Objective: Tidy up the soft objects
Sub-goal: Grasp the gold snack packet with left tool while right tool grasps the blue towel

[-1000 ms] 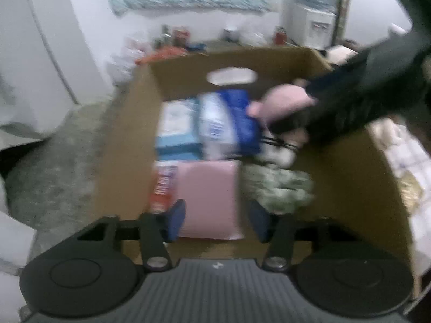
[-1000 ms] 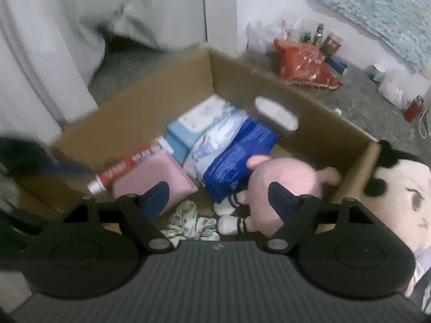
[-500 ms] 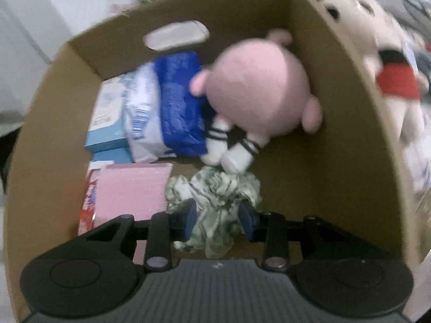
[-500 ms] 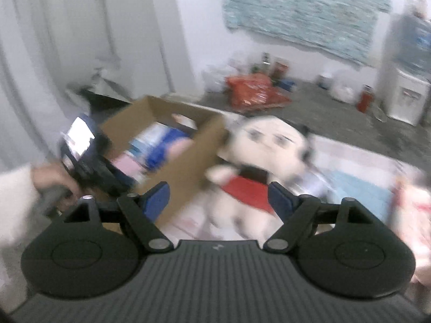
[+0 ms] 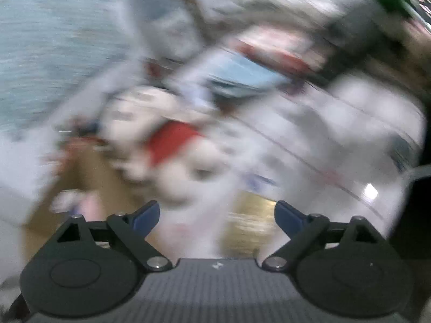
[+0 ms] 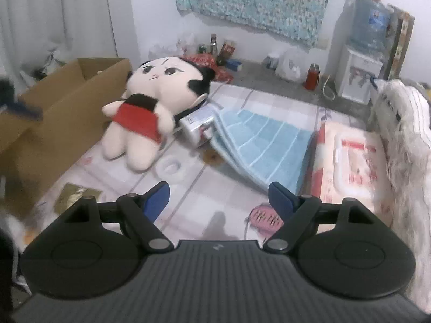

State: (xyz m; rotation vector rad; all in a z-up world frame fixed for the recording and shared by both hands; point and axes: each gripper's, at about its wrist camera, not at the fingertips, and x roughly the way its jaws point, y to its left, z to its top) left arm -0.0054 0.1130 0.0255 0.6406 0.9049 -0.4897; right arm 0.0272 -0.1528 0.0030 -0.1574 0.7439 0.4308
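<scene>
only the right view sharply shows the doll (image 6: pixel 140 113) (left's blurred); right tool (image 6: pixel 218 197) spread, left tool (image 5: pixel 216 215) opening, both empty.

A water dispenser (image 6: pixel 361 80) stands against the far wall with a red flask (image 6: pixel 312 76) on the floor near it. A patterned blue cloth (image 6: pixel 258 0) hangs on the wall above bottles (image 6: pixel 214 44).

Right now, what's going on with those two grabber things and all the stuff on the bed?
A person is sorting soft things into a cardboard box. Both grippers are empty: the right gripper is open, facing a plush doll lying beside the box, near a blue towel. The left gripper is opening with nothing between its fingers; its view is blurred.
</scene>
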